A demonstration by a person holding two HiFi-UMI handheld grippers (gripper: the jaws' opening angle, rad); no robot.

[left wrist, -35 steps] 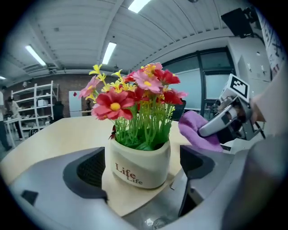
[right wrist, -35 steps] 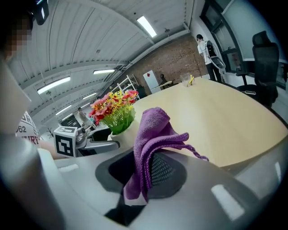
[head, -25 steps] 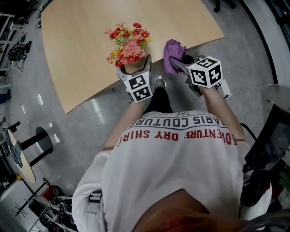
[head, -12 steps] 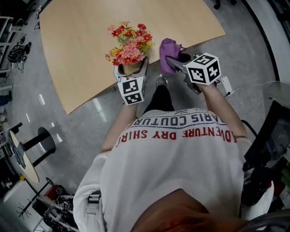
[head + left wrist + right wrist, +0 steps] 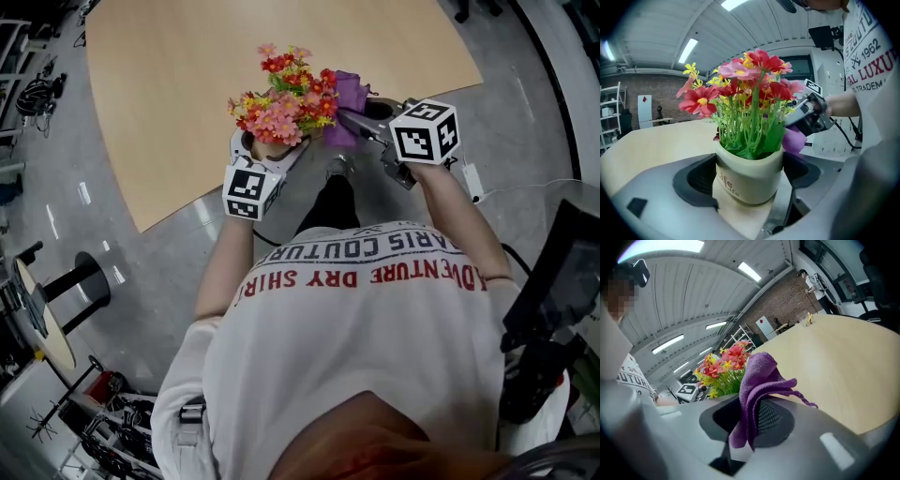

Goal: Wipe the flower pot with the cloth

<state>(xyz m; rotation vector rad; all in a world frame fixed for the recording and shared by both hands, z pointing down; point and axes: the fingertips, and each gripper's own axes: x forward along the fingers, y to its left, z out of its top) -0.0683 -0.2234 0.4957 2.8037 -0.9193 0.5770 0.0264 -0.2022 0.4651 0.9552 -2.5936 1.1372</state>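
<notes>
One flower pot (image 5: 747,177) stands tilted at the near edge of the one table (image 5: 169,94). The left gripper (image 5: 267,150) clamps it, and its jaws have just been closing. The right gripper (image 5: 750,420) pinches one purple cloth (image 5: 757,376), just beside the flowers (image 5: 286,98).

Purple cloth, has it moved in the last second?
Yes. The purple cloth shifted left, away from the table's right corner, toward the flowers.
</notes>
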